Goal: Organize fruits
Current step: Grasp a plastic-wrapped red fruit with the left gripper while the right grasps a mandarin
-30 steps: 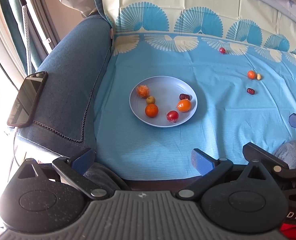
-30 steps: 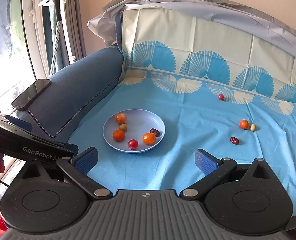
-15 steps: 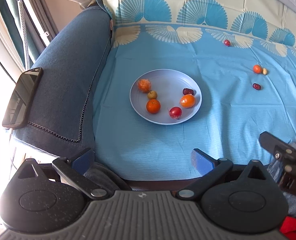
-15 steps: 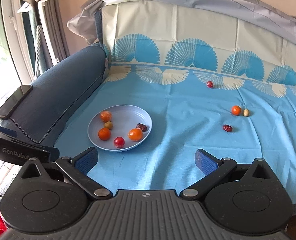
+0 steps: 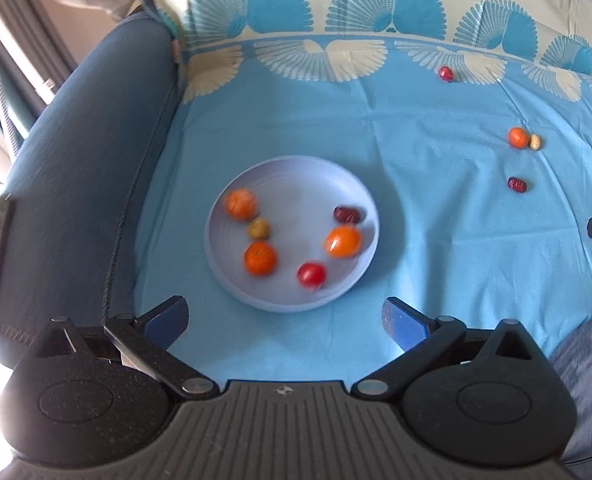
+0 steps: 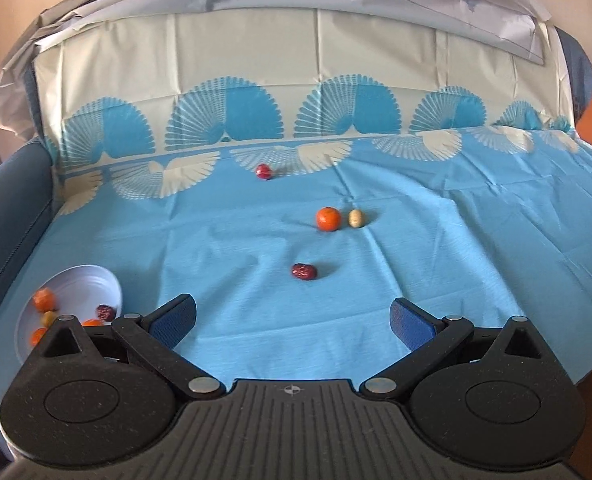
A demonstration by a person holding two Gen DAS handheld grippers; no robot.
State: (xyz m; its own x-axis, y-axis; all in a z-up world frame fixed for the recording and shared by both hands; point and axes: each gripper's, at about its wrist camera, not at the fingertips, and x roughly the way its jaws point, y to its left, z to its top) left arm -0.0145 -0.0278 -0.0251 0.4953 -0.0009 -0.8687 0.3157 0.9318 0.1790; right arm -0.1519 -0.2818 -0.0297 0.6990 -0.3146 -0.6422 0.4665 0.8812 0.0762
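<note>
Right tool (image 6: pixel 291 316), released and empty, had swung from the plate (image 6: pixel 107 280) toward the loose date (image 6: pixel 304 272); left tool (image 5: pixel 283 318) likewise spread, so four fruits remained to collect.

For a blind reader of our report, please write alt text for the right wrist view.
The open right gripper points at four loose fruits on a blue cloth: a date, an orange beside a pale nut, and a red fruit farther back. A plate of fruit sits at left.
</note>
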